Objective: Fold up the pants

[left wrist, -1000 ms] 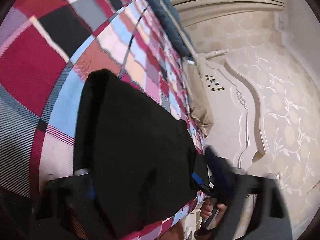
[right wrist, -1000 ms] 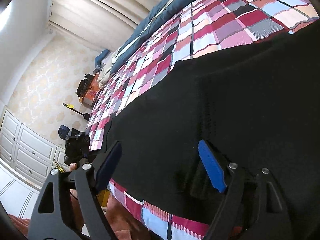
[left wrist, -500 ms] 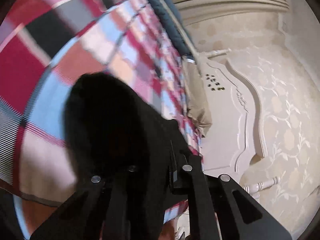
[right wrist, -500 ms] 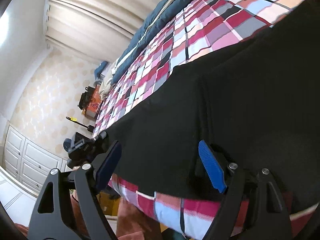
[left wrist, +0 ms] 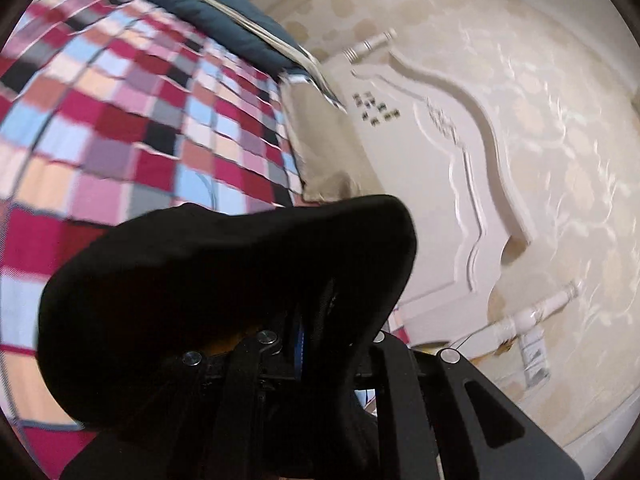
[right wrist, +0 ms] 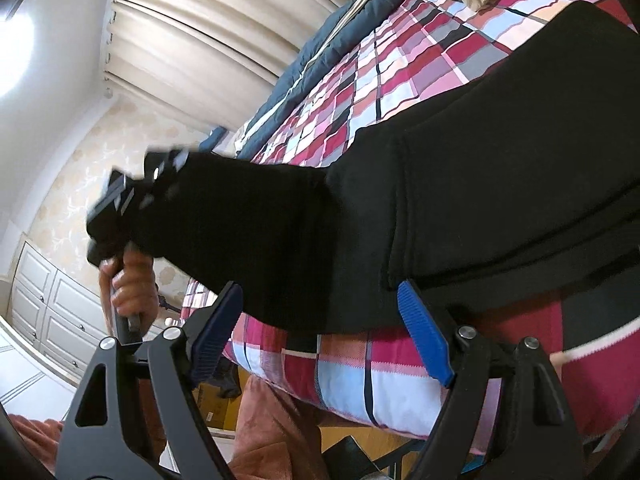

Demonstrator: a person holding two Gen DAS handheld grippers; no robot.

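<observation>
The left gripper (left wrist: 300,340) is clenched on the black pants (left wrist: 224,280). In the left wrist view the cloth hangs over its fingers and fills the lower middle of the frame, raised above the checked bedspread (left wrist: 120,120). In the right wrist view the left gripper (right wrist: 160,184) is at middle left, held by a hand (right wrist: 128,280), with one end of the pants (right wrist: 440,200) lifted off the bed; the rest lies on the bedspread (right wrist: 380,80) across the right half of the frame. The right gripper (right wrist: 320,328) is released, its jaws wide apart at the bed edge, with the lower edge of the pants between the blue pads (right wrist: 424,336) but not pressed. A headboard (left wrist: 440,180) stands at right in the left view.
</observation>
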